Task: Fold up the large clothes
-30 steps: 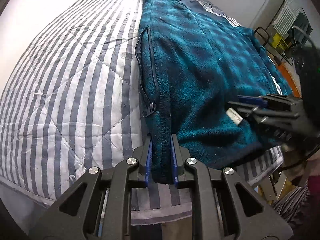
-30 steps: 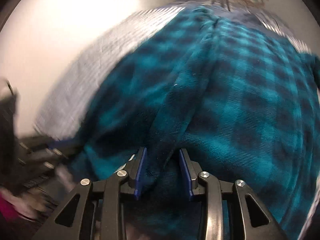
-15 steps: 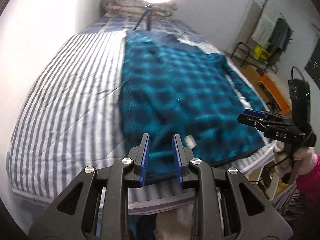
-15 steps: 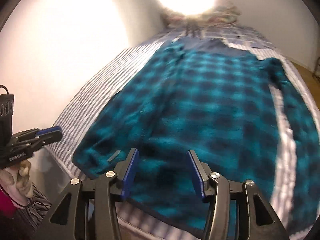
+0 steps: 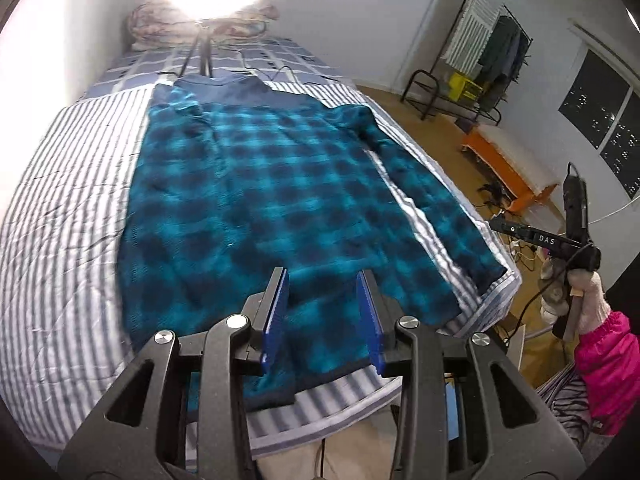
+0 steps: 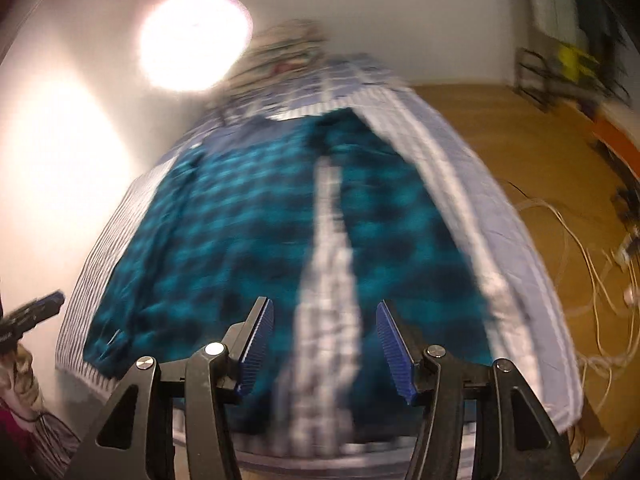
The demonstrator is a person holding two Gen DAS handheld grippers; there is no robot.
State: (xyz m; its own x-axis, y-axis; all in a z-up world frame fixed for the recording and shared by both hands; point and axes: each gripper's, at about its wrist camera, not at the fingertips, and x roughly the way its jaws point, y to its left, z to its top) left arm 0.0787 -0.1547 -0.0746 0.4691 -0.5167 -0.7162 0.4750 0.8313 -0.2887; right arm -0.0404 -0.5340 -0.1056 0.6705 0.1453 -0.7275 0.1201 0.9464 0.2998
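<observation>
Both my grippers have let go of the fleece's hem and pulled up and back, jaws just opening: left gripper (image 5: 322,316) partly open, right gripper (image 6: 325,344) wider, nothing between either. The teal plaid fleece (image 5: 256,208) lies flat on the striped bed (image 5: 68,208) below and ahead of both; its right sleeve (image 5: 432,204) hugs the edge and could slide off if I drag it.

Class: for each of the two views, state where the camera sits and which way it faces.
Left wrist: behind the open left gripper, looking down the bed at the teal plaid fleece jacket; right gripper and pink sleeve visible.
Right wrist: behind the open right gripper, same direction, blurred.
Shared: jacket, bed, lamp.
</observation>
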